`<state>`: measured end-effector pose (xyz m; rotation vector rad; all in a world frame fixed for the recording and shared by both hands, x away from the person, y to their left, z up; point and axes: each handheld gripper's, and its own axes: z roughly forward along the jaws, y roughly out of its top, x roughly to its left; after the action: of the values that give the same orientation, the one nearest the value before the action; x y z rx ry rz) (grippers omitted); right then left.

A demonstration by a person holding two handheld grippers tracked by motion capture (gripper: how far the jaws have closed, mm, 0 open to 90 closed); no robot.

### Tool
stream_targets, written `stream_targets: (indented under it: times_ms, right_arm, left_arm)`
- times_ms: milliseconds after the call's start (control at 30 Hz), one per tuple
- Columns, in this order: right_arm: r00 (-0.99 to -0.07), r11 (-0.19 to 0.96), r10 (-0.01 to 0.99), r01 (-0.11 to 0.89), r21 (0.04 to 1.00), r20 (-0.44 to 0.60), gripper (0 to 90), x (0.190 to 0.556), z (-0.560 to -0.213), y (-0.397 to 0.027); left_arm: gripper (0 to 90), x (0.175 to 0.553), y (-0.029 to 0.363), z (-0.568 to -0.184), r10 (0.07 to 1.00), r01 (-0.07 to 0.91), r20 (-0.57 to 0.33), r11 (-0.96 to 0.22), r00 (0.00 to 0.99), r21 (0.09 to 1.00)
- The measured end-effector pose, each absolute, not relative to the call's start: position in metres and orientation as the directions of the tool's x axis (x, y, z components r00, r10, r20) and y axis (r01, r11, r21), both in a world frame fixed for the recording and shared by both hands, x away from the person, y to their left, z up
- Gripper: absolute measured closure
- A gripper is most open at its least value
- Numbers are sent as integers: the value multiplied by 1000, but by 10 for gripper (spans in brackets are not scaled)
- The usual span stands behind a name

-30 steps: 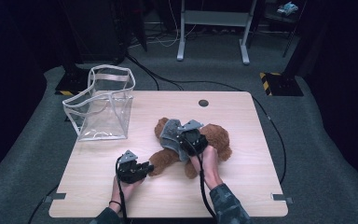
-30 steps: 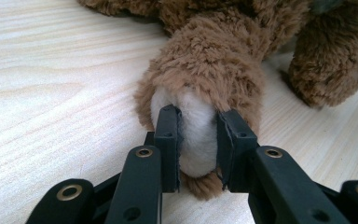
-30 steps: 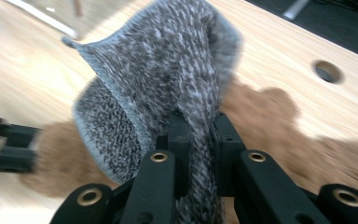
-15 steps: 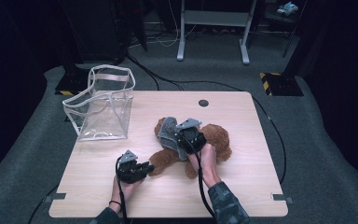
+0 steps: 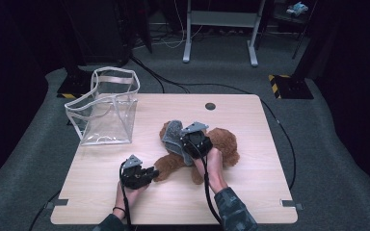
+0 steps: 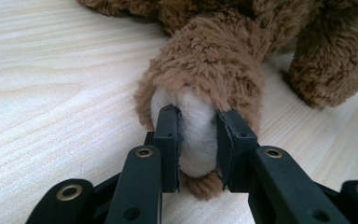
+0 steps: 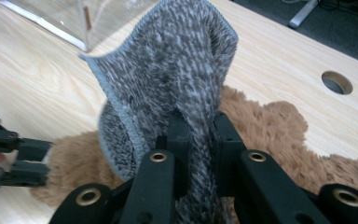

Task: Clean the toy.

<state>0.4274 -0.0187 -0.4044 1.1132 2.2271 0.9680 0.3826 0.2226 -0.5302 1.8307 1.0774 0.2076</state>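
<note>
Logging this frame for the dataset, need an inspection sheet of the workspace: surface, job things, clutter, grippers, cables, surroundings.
Surface: wooden table, a round hole near its far edge.
Job things: brown teddy lying mid-table; grey cloth pinched up over it.
Clutter: clear bag at the far left corner, open, upright.
Grippers: left gripper shut on the teddy's white-soled paw; right gripper shut on a fold of the cloth.
Cables: one trails from each gripper toward the person; more run over the floor beyond the table.
Surroundings: grey carpet, a metal stand behind, dark room.
</note>
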Motion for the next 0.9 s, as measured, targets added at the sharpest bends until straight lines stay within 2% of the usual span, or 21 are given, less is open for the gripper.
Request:
stream_targets:
  times_ms: [267, 367, 500, 633, 900]
  right_arm:
    - [-477, 397, 873, 568, 721, -105, 814, 432, -409, -60]
    - [-460, 370, 884, 569, 734, -89, 813, 431, -406, -70]
    - [-517, 380, 853, 523, 763, -71, 813, 424, -397, -49]
    - [-545, 439, 830, 507, 742, -119, 813, 426, -403, -34]
    - [-420, 396, 893, 570, 720, -159, 813, 432, -408, -86]
  left_arm:
    - [723, 383, 223, -530, 746, 584, -295, -153, 597, 797]
    - [723, 383, 223, -530, 746, 584, -295, -152, 597, 797]
    - [722, 383, 223, -530, 745, 586, -296, -153, 597, 796]
    - [723, 383, 223, -530, 747, 583, -293, -152, 596, 798]
    - [723, 382, 223, -530, 747, 586, -297, -150, 595, 796]
